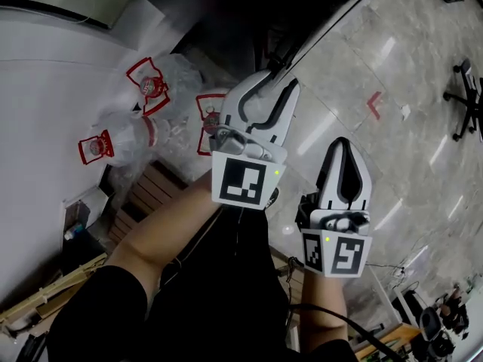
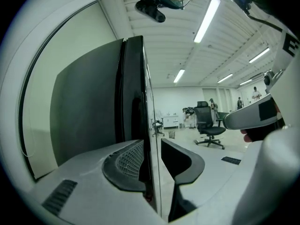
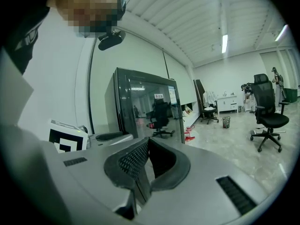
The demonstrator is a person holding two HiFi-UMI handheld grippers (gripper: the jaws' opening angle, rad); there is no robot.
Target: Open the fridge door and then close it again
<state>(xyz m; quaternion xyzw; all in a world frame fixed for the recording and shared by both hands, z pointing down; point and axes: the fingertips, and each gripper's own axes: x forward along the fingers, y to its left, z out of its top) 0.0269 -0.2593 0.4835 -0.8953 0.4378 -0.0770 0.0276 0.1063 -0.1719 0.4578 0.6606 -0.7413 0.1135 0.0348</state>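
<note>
Here the left gripper has its jaws partway apart, clasped on the upright edge of the fridge door. The ribbed pad lies against the dark side and the other jaw sits at the glossy front. The right gripper is clenched, its tips meeting with nothing between them, and it hangs free beside the left one.

Only the right gripper view shows the fridge whole. It is a dark cabinet against the white wall, with a glass front that mirrors the room, and the left gripper's marker cube is at its side. The head view alone shows both grippers from above, left ahead of right, over the marbled floor. Plastic-wrapped bottles with red handles lie to the left. An office chair stands well off in both gripper views.
</note>
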